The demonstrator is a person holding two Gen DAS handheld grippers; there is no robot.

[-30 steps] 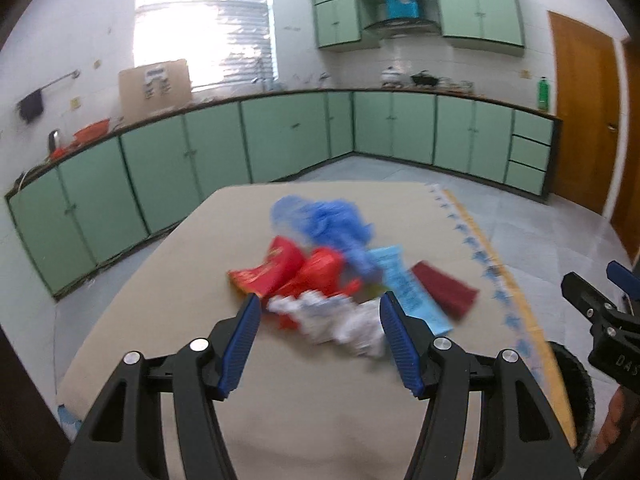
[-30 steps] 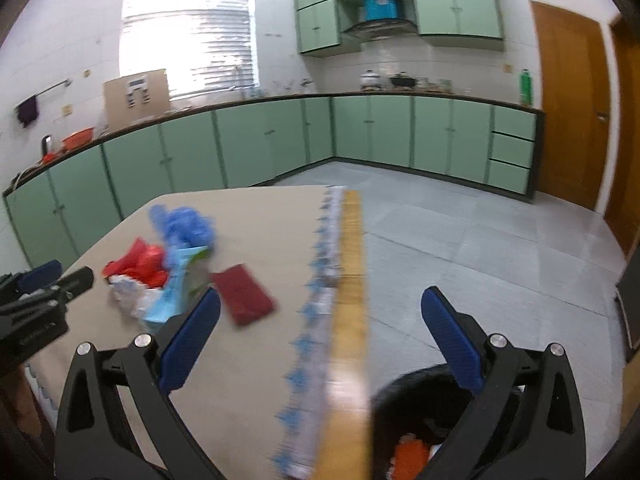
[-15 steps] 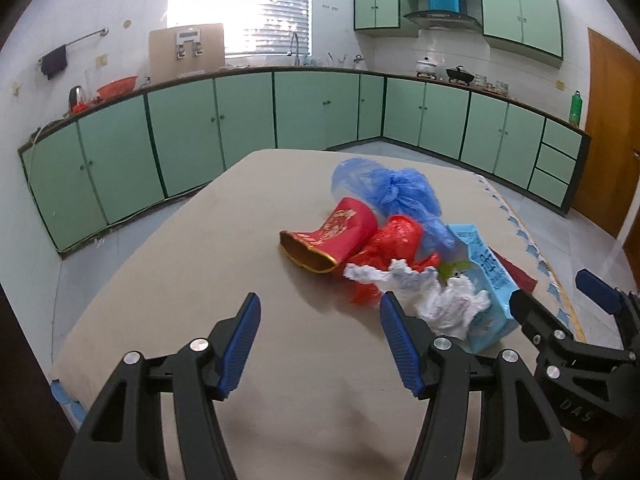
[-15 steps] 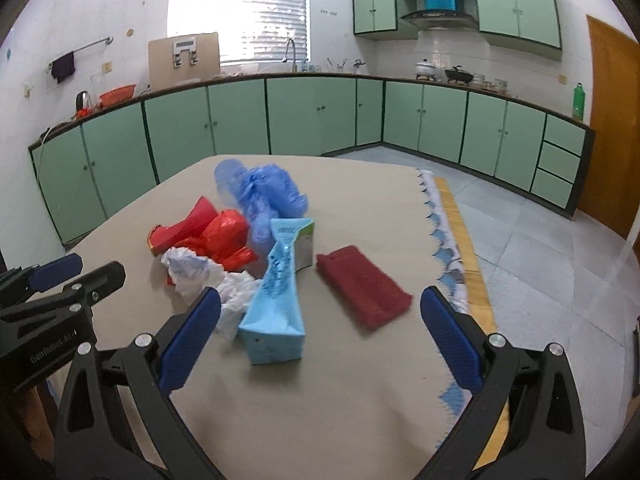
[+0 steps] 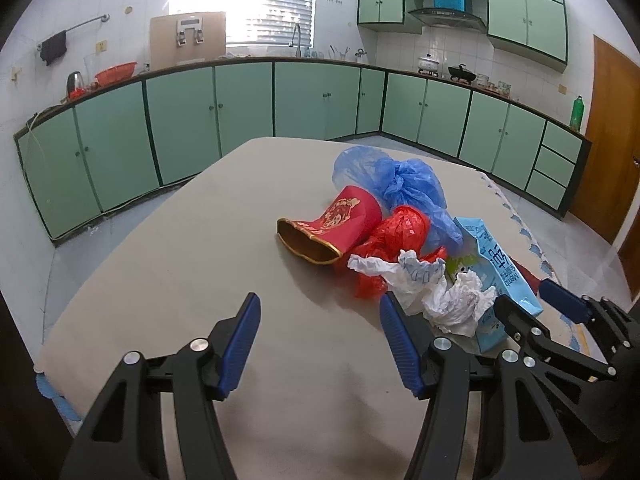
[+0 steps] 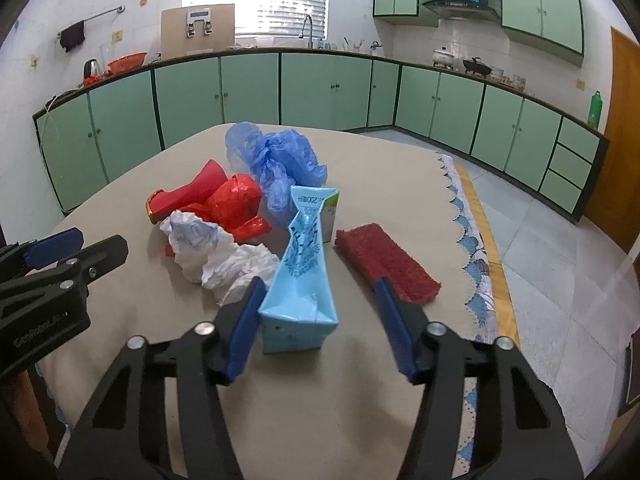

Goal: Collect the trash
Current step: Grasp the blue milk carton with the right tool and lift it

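A pile of trash sits on the table (image 6: 380,380).

The light blue carton (image 6: 304,272) lies between the wide-open fingers of the right gripper (image 6: 320,320). White crumpled paper (image 6: 212,252), a red bag (image 6: 232,208), a blue bag (image 6: 280,160) and a red mesh pad (image 6: 384,264) lie close by. The left gripper (image 5: 320,344) hangs wide open, holding nothing.

On the worktop (image 6: 360,380) the trash sits in one cluster: the carton (image 6: 304,280) lies nearest, crumpled paper (image 6: 216,252) to its left, the flat pad (image 6: 386,266) to its right. Behind the paper a plastic bag (image 6: 234,206) touches the boot-shaped box (image 6: 186,198); another bag (image 6: 280,156) lies farthest back.
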